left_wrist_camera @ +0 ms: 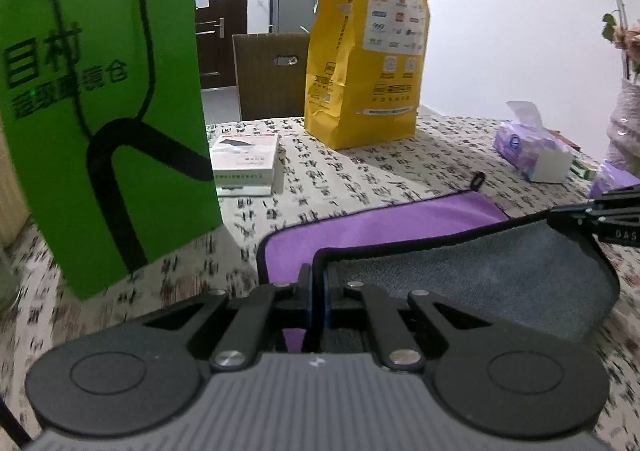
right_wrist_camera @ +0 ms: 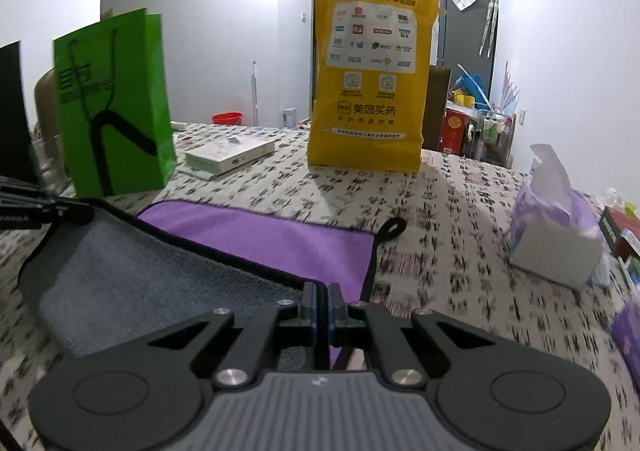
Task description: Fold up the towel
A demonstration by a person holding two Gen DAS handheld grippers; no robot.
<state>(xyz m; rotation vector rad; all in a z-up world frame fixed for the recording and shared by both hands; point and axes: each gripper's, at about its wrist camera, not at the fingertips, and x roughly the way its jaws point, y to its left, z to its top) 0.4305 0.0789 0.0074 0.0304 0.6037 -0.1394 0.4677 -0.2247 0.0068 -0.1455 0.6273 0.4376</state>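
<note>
While both grippers are clenching the near edge of the towel [left_wrist_camera: 380, 223], I am lifting it so the grey underside is turning up over the purple face, which is lying flat on the table [right_wrist_camera: 460, 187] in front of the yellow bag [right_wrist_camera: 366, 67]. The left gripper [left_wrist_camera: 318, 291] is pinching the left near corner, the right gripper [right_wrist_camera: 322, 303] the right one; their fingers are closed tight on the black hem. I judge the first fold is underway. Next I should be carrying both corners evenly toward the far edge with the hanging loop [right_wrist_camera: 392, 229].
</note>
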